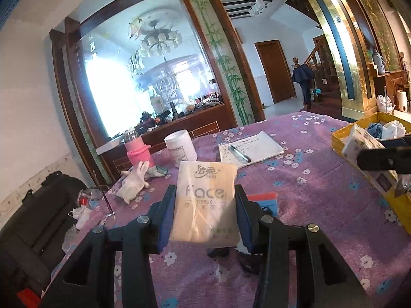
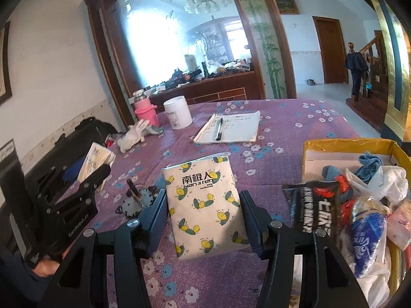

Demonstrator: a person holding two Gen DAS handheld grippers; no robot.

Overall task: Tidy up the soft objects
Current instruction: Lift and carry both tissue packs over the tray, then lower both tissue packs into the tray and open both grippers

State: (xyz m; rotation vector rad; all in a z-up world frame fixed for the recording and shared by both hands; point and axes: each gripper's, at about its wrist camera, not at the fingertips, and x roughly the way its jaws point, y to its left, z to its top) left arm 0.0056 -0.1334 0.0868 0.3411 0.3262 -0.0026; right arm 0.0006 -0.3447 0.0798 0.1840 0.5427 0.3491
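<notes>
My left gripper [image 1: 204, 192] is shut on a beige "Face" tissue pack [image 1: 205, 202] and holds it above the purple flowered tablecloth [image 1: 308, 192]. My right gripper [image 2: 203, 197] is shut on a white lemon-print tissue pack [image 2: 205, 208], also held above the cloth. The left gripper with its pack shows at the left of the right wrist view [image 2: 84, 177]. The right gripper's pack shows at the right edge of the left wrist view [image 1: 364, 143], by the yellow cardboard box [image 2: 346, 143]. The box holds a blue cloth [image 2: 367, 164], white bags and snack packets.
A white glove [image 1: 133, 182] and a grey cloth lie at the far left by a pink bottle [image 1: 138, 151] and a white tub [image 1: 179, 146]. A notebook with a pen [image 1: 249, 148] lies mid-table. A red-blue item [image 1: 264, 200] lies under the left gripper. A small clock-like trinket [image 2: 136, 200] lies near the right gripper.
</notes>
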